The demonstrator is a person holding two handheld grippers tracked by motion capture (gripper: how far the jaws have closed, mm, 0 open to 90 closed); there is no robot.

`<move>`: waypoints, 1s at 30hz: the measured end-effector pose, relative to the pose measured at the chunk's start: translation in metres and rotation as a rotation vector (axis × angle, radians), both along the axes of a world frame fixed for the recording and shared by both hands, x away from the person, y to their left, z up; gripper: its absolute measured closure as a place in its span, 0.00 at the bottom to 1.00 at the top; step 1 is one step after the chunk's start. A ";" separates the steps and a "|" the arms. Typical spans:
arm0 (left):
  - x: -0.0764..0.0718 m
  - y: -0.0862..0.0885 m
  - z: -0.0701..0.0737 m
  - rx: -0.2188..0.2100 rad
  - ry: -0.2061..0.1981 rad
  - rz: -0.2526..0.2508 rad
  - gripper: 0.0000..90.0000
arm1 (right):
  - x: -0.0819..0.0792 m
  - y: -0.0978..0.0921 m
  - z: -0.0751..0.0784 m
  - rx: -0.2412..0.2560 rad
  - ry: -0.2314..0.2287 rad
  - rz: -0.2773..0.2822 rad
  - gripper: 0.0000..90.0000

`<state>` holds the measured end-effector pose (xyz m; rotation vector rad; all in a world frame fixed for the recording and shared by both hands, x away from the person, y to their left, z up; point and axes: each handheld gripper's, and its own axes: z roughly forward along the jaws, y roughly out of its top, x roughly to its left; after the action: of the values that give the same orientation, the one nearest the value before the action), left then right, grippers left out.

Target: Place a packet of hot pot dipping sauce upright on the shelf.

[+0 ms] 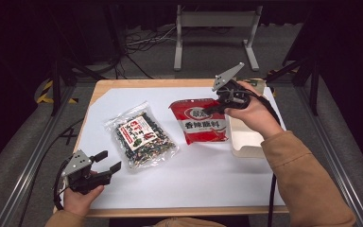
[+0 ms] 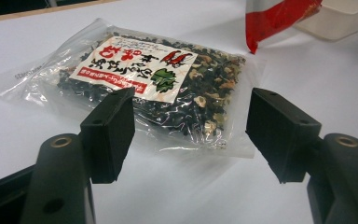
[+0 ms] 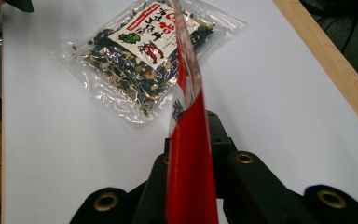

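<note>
Your right claw [image 1: 216, 108] is clamped on the upper right edge of the red sachet [image 1: 199, 121], and the right gripper view confirms it: the red film [image 3: 189, 158] runs edge-on between the 2 jaws, pinched flat. You hold it by the rim, I judge, so the filled body hangs free and the pack can swing over the white tray [image 1: 244, 140] just beside it, under your hand. In the high view the sachet's lower end looks close to the bench [image 1: 189, 184], though I cannot tell if it is touching. Your left claw [image 1: 108, 161] stands apart, jaws wide and holding nothing, hovering low near the front left corner. It points at the clear bag of dried mix [image 2: 158, 88], which lies flat on the white sheet between your 2 hands, label up. That wide gap lined up on the bag's near edge reads as a ready stance for the next pick. Watch the slack film there: it could slip or crumple under a shallow bite.
</note>
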<state>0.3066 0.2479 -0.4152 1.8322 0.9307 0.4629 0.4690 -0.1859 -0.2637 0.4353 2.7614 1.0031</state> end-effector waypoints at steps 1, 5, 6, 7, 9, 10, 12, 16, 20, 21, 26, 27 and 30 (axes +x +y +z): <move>0.000 0.000 0.000 0.001 -0.001 0.000 0.37 | 0.000 -0.002 0.001 0.007 -0.001 -0.003 0.98; 0.001 0.001 0.000 0.002 0.001 0.003 0.37 | 0.001 -0.008 0.006 0.035 -0.017 -0.021 0.98; 0.001 0.001 0.000 0.001 0.002 0.003 0.37 | 0.002 -0.009 0.007 0.041 -0.022 -0.022 0.98; 0.001 0.001 0.000 -0.002 0.004 0.003 0.37 | 0.002 -0.011 0.009 0.052 -0.024 -0.023 0.98; 0.001 0.001 0.000 -0.002 0.004 0.002 0.37 | 0.002 -0.015 0.012 0.071 -0.034 -0.022 0.98; 0.001 0.001 0.000 -0.002 0.004 0.002 0.37 | 0.002 -0.016 0.013 0.078 -0.036 -0.022 0.98; 0.001 0.000 0.000 -0.003 0.003 0.001 0.37 | 0.001 -0.020 0.017 0.099 -0.051 -0.020 0.98; 0.002 0.000 0.000 -0.006 0.003 0.001 0.37 | 0.000 -0.025 0.021 0.118 -0.071 -0.026 0.98; 0.002 0.000 0.000 -0.004 0.001 0.000 0.37 | 0.000 -0.032 0.026 0.134 -0.114 -0.036 0.98; 0.002 0.000 0.000 -0.003 0.001 0.000 0.37 | 0.000 -0.034 0.027 0.137 -0.121 -0.040 0.98; 0.002 0.000 0.000 -0.003 0.002 0.002 0.37 | 0.001 -0.043 0.032 0.156 -0.149 -0.054 0.98; 0.002 0.000 0.000 -0.004 0.003 0.001 0.37 | 0.001 -0.045 0.033 0.161 -0.155 -0.058 0.98; 0.002 0.000 0.000 -0.003 0.003 0.002 0.37 | 0.001 -0.052 0.036 0.178 -0.181 -0.075 0.98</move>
<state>0.3086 0.2481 -0.4151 1.8295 0.9348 0.4598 0.4699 -0.2377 -0.2275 0.4456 2.4893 1.2113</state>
